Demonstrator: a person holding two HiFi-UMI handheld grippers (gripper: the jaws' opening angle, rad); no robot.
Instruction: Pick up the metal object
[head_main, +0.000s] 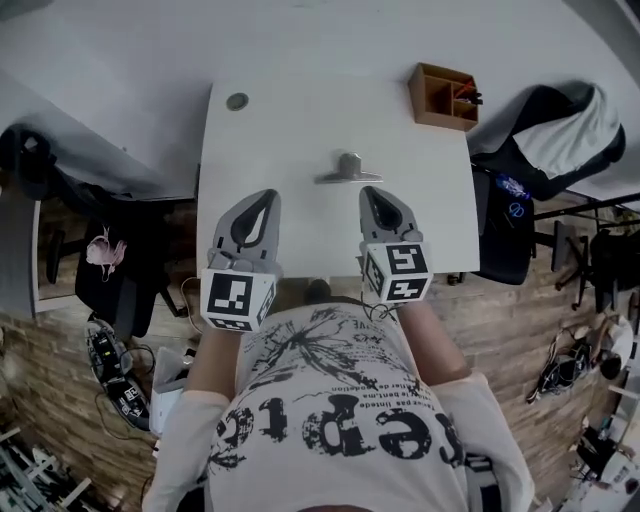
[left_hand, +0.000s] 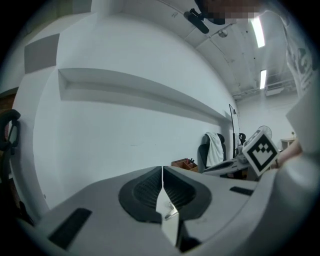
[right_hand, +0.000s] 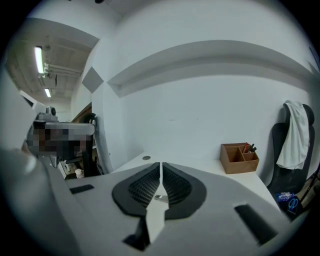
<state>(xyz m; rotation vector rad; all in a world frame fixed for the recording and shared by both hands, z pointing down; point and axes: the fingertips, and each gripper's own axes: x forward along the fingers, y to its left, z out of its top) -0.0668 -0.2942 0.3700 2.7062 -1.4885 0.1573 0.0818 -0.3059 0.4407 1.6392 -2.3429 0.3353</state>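
Your left gripper (head_main: 264, 203): jaws closed together, nothing between them, pointing forward.
Your right gripper (head_main: 374, 198): jaws closed together, nothing between them, level with the left.
Your arms (head_main: 432, 338): bare, one behind each gripper.

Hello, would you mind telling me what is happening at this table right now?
A person at a white table holds a gripper in each hand. The left gripper and the right gripper sit over the table's near side, jaws shut with nothing in them. The metal object lies untouched just ahead, closer to the right gripper. A wooden organizer stands at the far right corner.
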